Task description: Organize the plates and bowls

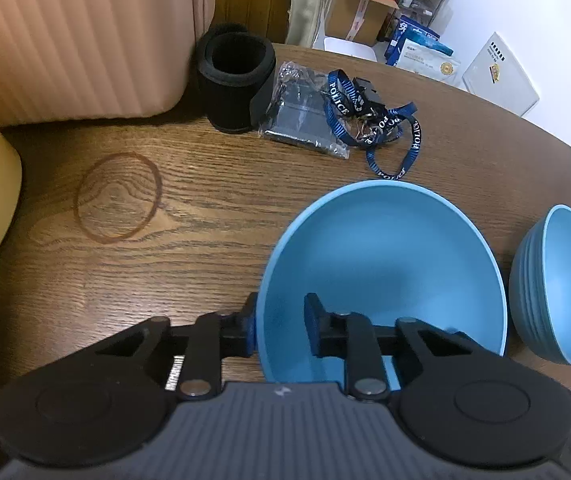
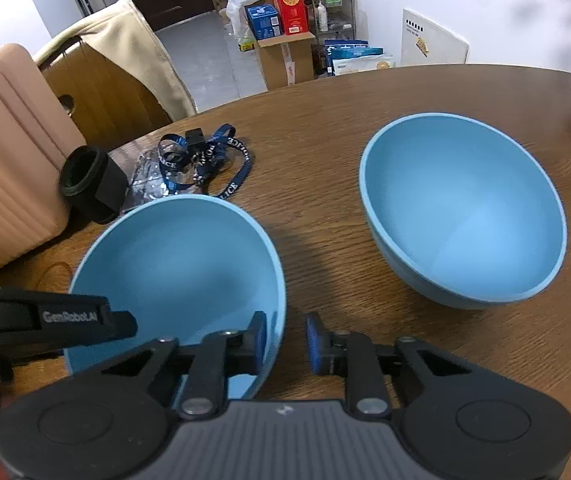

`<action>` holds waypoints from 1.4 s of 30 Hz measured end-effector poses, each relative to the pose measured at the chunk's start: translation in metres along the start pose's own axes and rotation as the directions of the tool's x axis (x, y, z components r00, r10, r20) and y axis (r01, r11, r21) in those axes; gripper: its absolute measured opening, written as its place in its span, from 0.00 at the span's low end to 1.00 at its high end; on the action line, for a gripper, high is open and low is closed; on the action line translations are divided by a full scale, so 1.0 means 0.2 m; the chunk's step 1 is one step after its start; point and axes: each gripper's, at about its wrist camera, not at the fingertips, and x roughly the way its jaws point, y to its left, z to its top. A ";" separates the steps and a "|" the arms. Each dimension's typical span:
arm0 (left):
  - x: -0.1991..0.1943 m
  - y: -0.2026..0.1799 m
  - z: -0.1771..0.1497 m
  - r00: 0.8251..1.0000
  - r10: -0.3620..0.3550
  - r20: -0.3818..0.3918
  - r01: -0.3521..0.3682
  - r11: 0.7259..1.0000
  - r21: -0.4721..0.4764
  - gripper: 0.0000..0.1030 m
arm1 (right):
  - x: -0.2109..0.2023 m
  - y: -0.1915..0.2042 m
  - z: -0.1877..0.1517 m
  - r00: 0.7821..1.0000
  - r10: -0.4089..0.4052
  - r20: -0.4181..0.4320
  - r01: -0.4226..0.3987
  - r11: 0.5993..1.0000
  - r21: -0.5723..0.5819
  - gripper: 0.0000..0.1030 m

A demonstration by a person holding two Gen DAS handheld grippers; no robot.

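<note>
Brown wood-grain table [image 1: 213,216] is carrying everything, with a cluttered room of boxes and a wire shelf lying beyond its far edge. Nearest the left wrist camera, the left gripper [image 1: 279,330] is straddling the near-left rim of a large light-blue bowl [image 1: 381,276]: one finger is sitting outside the wall and the other inside, with a visible gap remaining between the inner pad and the wall, so the jaws are parted rather than clamped. In the right wrist view the right gripper [image 2: 285,342] is likewise straddling this same bowl [image 2: 177,276] at its near-right rim, one finger inside and one outside over bare wood, its jaws spread and not pinching. A second light-blue bowl [image 2: 465,208] is standing upright toward the table's right side, well apart from the first; from the left wrist camera it [image 1: 557,286] is showing ribbed outer walls. Farther back, a faint brown ring mark [image 1: 119,198] is showing on the wood. Toward the far left edge, a black cylindrical sleeve [image 1: 237,80] is standing upright, just beside a clear plastic bag [image 1: 305,120] and a tangled blue lanyard printed POLICE [image 1: 381,128]. A pale pink ribbed suitcase [image 1: 73,36] is standing at the far left corner.
</note>
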 end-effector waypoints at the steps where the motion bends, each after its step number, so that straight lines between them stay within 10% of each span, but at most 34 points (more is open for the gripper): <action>1: 0.00 0.00 0.00 1.000 0.001 0.000 -0.001 1.000 0.002 0.22 | 0.00 0.00 0.00 1.000 0.006 0.000 -0.006 1.000 0.003 0.14; 42: -0.19 -0.05 -0.08 0.997 -0.040 0.071 0.038 0.999 0.025 0.15 | -0.17 -0.05 -0.05 0.997 0.020 0.081 -0.022 1.000 0.017 0.08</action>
